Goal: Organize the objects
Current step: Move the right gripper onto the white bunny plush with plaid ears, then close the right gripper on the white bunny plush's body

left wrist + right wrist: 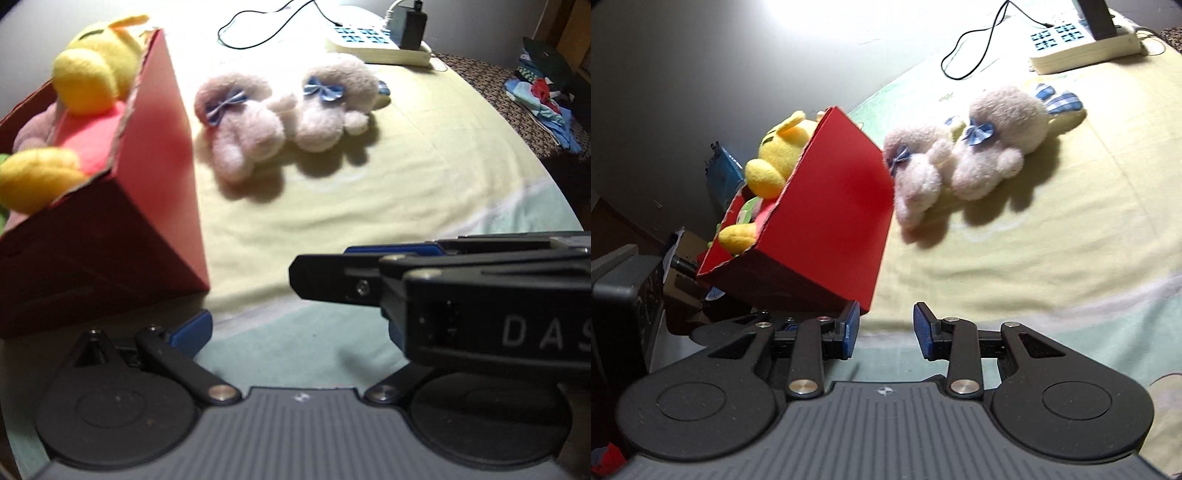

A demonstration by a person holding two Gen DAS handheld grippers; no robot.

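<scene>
A red cardboard box [110, 236] [831, 221] stands on the bed at the left and holds a yellow plush bear [92, 74] [775, 158] with other soft toys. A pink-white plush with blue bows [280, 110] [960, 166] lies on the sheet just right of the box. My left gripper [295, 328] is open and empty near the box's front corner. My right gripper [886, 328] is open and empty; it shows in the left wrist view [443, 288] crossing from the right.
A white power strip [376, 40] [1082, 44] with a black adapter and a black cable [266, 26] lies at the far side of the bed. Folded clothes [543, 92] sit at the far right. The bed edge drops off left of the box.
</scene>
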